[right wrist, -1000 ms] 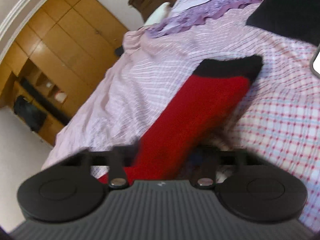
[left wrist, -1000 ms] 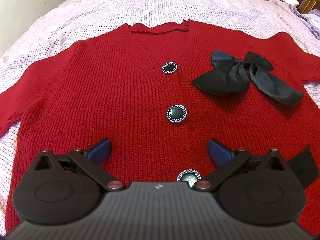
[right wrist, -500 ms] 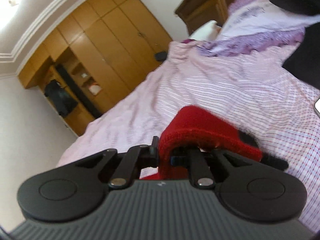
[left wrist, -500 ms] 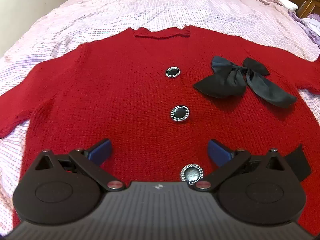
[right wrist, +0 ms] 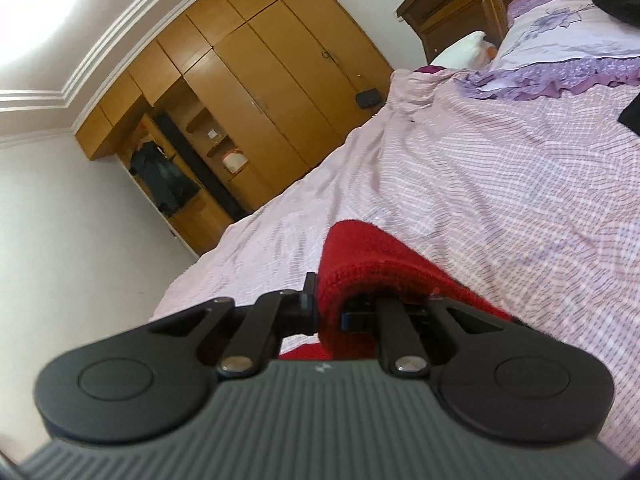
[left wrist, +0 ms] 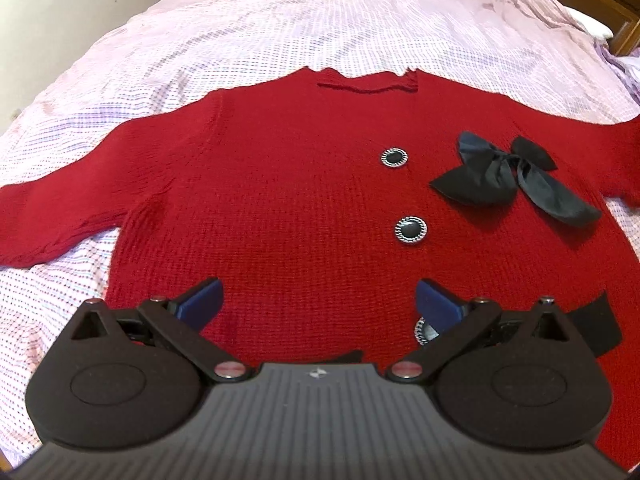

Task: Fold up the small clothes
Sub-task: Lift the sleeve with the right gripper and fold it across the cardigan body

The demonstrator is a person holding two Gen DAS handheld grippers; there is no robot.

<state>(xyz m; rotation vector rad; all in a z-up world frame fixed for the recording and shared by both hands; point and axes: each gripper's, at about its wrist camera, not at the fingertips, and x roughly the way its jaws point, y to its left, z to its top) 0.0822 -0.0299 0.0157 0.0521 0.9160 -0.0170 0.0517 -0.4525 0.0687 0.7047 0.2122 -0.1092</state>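
A red knit cardigan (left wrist: 280, 184) lies front-up on the bed, with dark round buttons (left wrist: 411, 230) down its middle and a black bow (left wrist: 504, 176) on its right chest. Its left sleeve (left wrist: 52, 216) stretches out flat. My left gripper (left wrist: 318, 300) hovers open above the lower front, nothing between its blue pads. In the right wrist view my right gripper (right wrist: 328, 312) is shut on the red sleeve (right wrist: 372, 256), which is lifted off the bed and drapes over the right finger. The sleeve's black cuff is hidden.
The pink checked bedsheet (left wrist: 320, 32) covers the bed all round the cardigan. Purple frilled pillows (right wrist: 560, 64) and a dark wooden headboard (right wrist: 460, 4) stand at the far end. Wooden wardrobes (right wrist: 256, 92) line the wall beyond the bed. A black cloth (right wrist: 632, 116) lies at the right edge.
My right gripper has lifted the red sleeve off the bed and tilted upward, so the room now fills its view. My left gripper has pulled back and up; the cardigan looks smaller.
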